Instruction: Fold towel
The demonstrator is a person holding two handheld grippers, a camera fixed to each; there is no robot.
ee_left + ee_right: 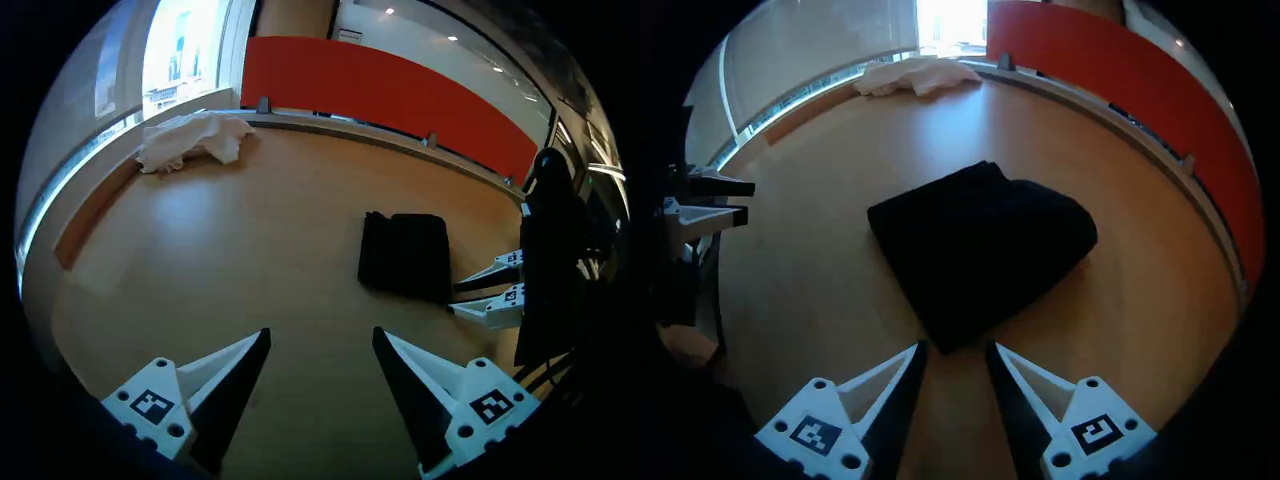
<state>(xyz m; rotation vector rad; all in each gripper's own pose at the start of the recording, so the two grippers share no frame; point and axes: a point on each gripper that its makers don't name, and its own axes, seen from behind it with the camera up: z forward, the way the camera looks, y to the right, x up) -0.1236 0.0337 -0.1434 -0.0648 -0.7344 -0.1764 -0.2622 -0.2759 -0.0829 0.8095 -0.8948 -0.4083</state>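
In the left gripper view, the left gripper (320, 336) is sitting at 6 o'clock with its two fingers spread wide, pointing out over the bare wood of the table (240, 264). Farther out, at about 2 o'clock from the fingertips, the black towel (404, 256) is lying flat on the table as a neat folded rectangle, well apart from this gripper. Just beyond the towel's lower right corner, at 3 o'clock, the right gripper (453, 297) is reaching in from the edge, its fingers parted and its tips pointing at the towel. At 11 o'clock, far across the table, a white towel (196, 140) is lying crumpled in a heap by the table's back edge. Behind it a window (180, 56) is glowing, and a red panel (384, 92) is running along the far side from 12 to 2 o'clock.

In the right gripper view, the right gripper (955, 348) is sitting at 6 o'clock with its fingers apart by a narrower gap, gripping nothing. The black towel (984, 248) is lying folded straight ahead, its nearest corner coming down just in front of the fingertips. At 9 o'clock the left gripper (748, 200) is poking in with its fingers apart. At 12 o'clock the white towel (916, 76) is lying bunched at the far edge.
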